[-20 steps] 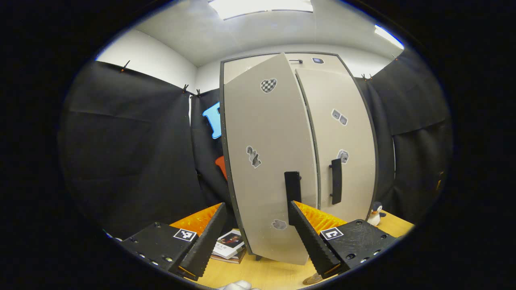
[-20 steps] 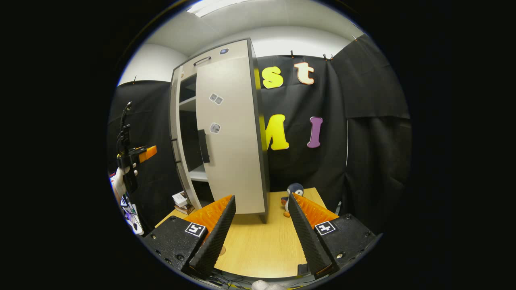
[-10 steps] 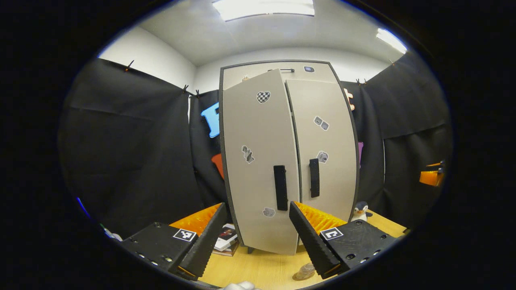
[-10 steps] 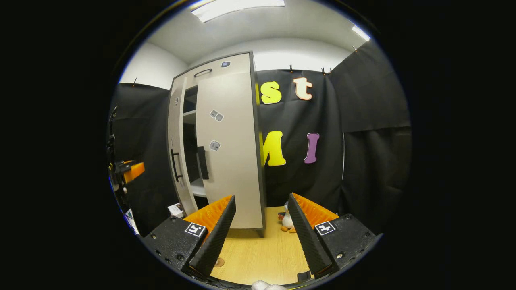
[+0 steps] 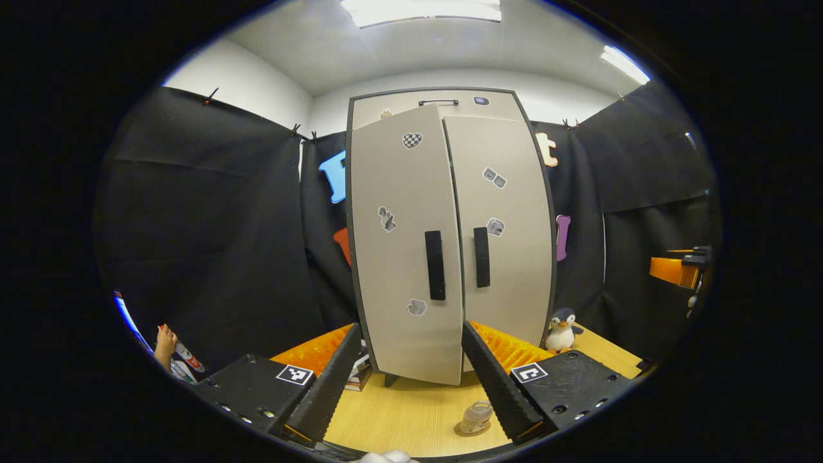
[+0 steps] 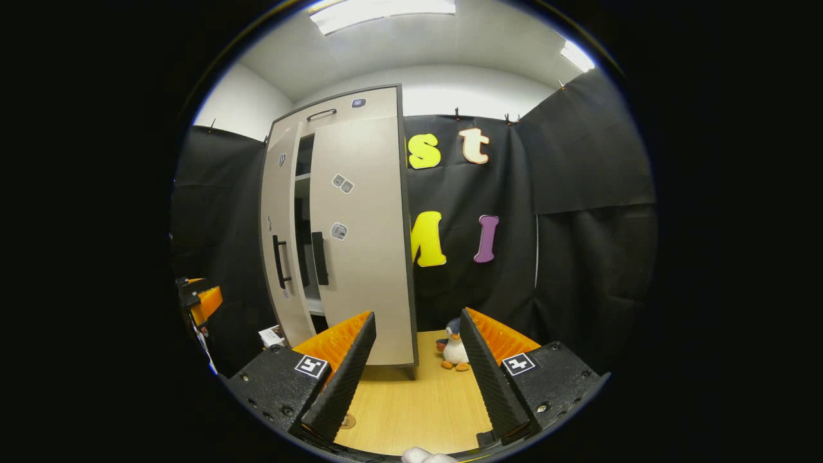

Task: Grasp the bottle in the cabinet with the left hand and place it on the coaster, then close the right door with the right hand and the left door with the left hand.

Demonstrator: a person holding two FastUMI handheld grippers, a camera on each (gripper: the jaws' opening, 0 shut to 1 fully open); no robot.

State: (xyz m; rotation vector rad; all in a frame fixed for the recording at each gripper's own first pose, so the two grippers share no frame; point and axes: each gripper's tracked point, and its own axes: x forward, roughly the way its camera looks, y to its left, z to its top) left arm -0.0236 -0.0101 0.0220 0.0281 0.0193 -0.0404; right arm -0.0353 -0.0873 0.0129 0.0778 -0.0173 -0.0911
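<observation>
Glass, clear and small, the bottle (image 5: 476, 416) stands on the round coaster (image 5: 471, 429) on the wooden table (image 5: 411, 424), just in front of the cabinet (image 5: 443, 109), so that step looks done. My left gripper (image 5: 407, 379) is spread wide and holds nothing, well back from the left door (image 5: 398, 270), which stands slightly ajar. My right gripper (image 6: 411, 379) is wide too, apart from the right door (image 6: 366, 244), which looks shut.
</observation>
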